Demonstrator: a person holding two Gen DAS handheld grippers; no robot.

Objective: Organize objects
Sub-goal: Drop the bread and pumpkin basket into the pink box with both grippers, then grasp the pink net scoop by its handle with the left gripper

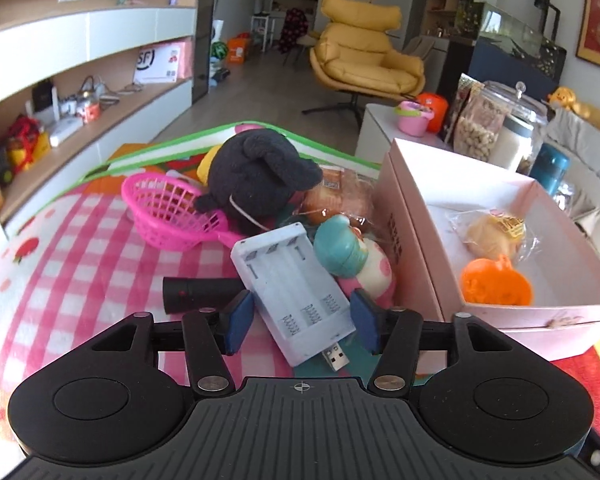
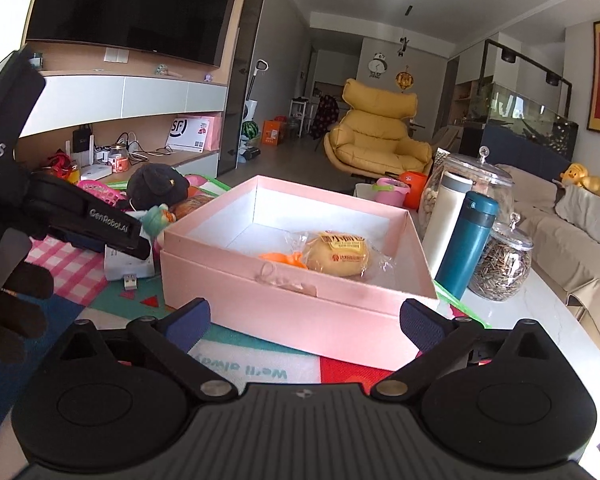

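A white battery charger (image 1: 296,292) with a USB plug lies tilted on the picnic mat, leaning on a doll with a teal hat (image 1: 340,248). My left gripper (image 1: 303,320) stands open, one blue pad on each side of the charger, close to its edges without clamping it. The pink box (image 1: 416,248) to the right holds a wrapped bun (image 1: 488,236) and an orange toy (image 1: 496,284). My right gripper (image 2: 304,324) is wide open before the pink box (image 2: 284,284), nothing between its fingers. The right wrist view shows the left gripper (image 2: 136,240) in a gloved hand (image 2: 12,308).
Behind the charger lie a black plush (image 1: 256,176), a pink basket (image 1: 164,208), a black cylinder (image 1: 196,294) and wrapped bread (image 1: 340,196). Right of the box stand a teal flask (image 2: 468,240), a white flask (image 2: 446,216) and glass jars (image 2: 500,264) on the marble table.
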